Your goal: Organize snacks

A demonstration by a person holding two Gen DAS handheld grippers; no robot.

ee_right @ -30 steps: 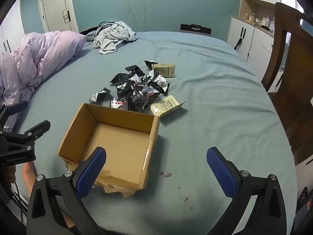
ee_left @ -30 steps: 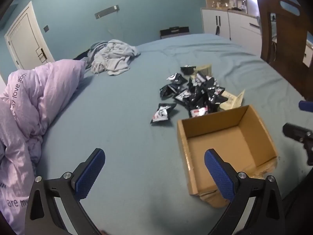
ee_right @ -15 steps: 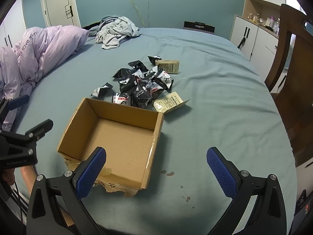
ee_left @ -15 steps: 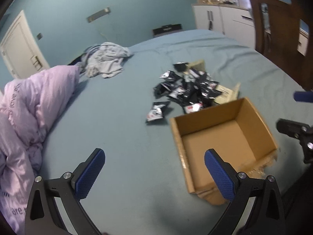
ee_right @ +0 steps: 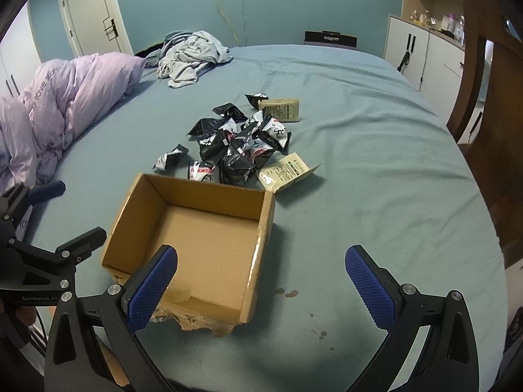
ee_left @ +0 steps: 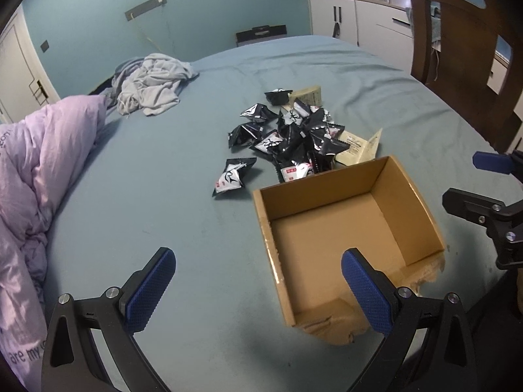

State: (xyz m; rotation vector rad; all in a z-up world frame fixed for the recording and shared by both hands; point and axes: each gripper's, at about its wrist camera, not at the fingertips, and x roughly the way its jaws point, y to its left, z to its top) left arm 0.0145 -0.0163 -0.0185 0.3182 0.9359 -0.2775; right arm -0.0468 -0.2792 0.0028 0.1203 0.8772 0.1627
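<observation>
Both of my claws hang with their jaws spread wide and nothing between them: the left gripper over the near-left corner of the cardboard box, the right gripper over that box's near-right corner. The box sits bare inside on the blue bed sheet, its near edge torn and ragged.

Just past the far wall of the box lies the snack pile, a tangle of glossy black packets with two tan packets at its edges, one of them just beside the box's far right corner. One stray black packet lies apart to the left, which I judge the easiest first pick for my left claw (nothing overlaps it, so nothing gets dragged along).

To do it well, I would reach forward over the sheet rather than over the box, come down with one finger on each side of the packet's puffed middle, and close gently, since the film looks slippery and crinkled. The soft mattress may give, so I would avoid pinching the sheet.
</observation>
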